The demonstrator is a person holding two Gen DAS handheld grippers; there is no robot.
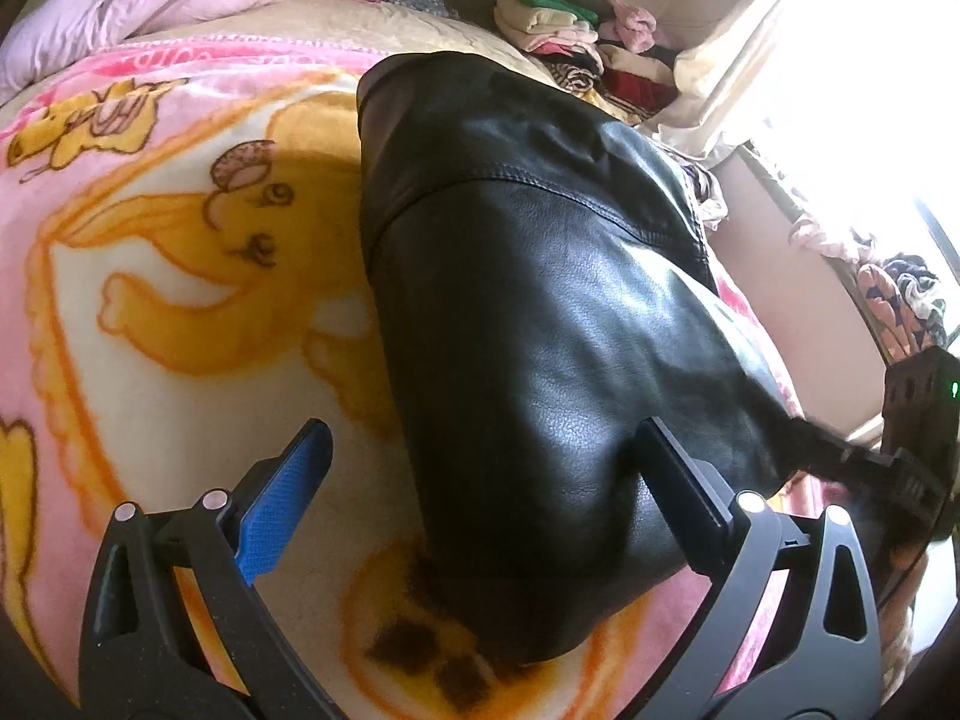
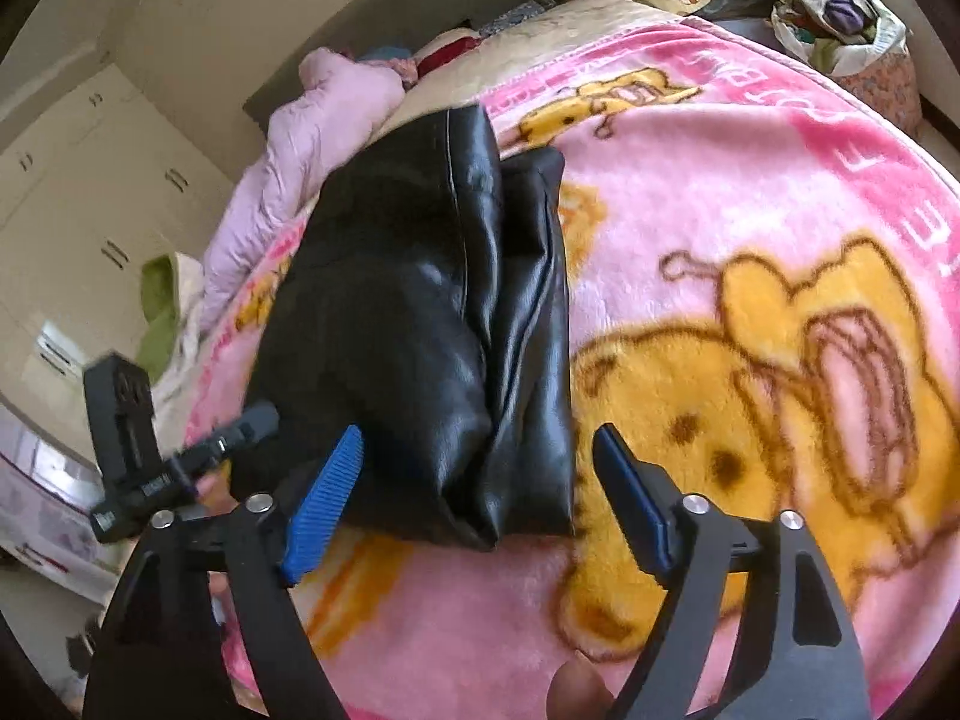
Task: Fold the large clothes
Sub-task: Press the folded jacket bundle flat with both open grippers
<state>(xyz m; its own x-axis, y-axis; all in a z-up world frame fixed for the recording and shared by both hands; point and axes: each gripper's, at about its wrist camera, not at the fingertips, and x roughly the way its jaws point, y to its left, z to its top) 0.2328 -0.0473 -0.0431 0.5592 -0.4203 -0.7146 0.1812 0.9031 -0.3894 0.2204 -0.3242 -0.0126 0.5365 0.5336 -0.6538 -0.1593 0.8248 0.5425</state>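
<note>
Black leather jacket (image 2: 432,324), folded, lies on the blanket (image 2: 720,192) at 12 o'clock of both grippers, left (image 1: 480,498) and right (image 2: 480,480), jaws apart, empty; stiff, slick leather may spring open.

each hand-held gripper, the left gripper (image 1: 480,480) and the right gripper (image 2: 477,468), had matte black plastic arms with triangular cut-outs, round silver pivot pins, and flat fingers (image 2: 324,504) faced with ribbed blue rubber pads; a small green light glowed on the black block (image 1: 924,414).
</note>
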